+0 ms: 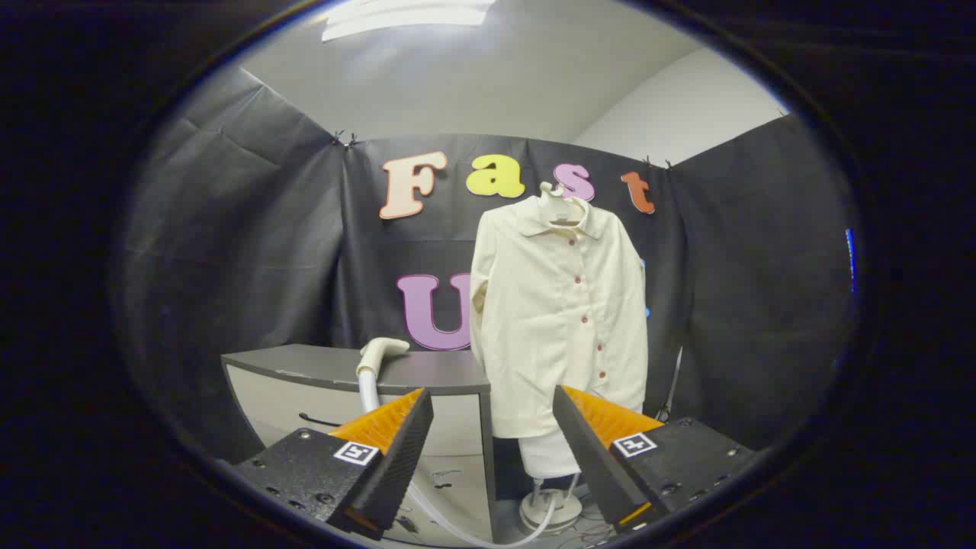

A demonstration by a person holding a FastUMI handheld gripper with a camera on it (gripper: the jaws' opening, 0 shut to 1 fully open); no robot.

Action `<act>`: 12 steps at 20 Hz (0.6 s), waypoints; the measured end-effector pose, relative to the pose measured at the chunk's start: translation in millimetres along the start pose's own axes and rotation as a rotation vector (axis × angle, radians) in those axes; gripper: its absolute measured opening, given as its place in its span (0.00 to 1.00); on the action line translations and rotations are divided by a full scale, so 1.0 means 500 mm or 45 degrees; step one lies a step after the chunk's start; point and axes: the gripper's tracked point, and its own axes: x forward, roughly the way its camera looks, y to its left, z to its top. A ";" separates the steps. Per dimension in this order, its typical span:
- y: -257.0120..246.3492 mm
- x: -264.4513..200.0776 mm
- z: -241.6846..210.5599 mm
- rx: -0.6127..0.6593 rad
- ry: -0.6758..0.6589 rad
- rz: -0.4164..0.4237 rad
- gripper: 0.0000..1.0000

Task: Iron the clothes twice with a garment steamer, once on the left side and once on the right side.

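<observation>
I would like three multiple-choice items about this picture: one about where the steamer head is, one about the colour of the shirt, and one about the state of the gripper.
1. Where does the steamer head lie?
A. on the cabinet top
B. on the floor
C. between the fingers

2. What colour is the shirt?
A. blue
B. cream white
C. black

3. How is the gripper?
A. shut on the hose
B. shut on the shirt
C. open, holding nothing

Answers:
1 A, the head rests on the grey cabinet, left of the shirt.
2 B, the hanging shirt is pale cream.
3 C, the fingers stand wide apart with nothing between them.
</observation>
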 end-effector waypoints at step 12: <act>0.001 0.013 0.013 0.019 0.029 -0.001 0.96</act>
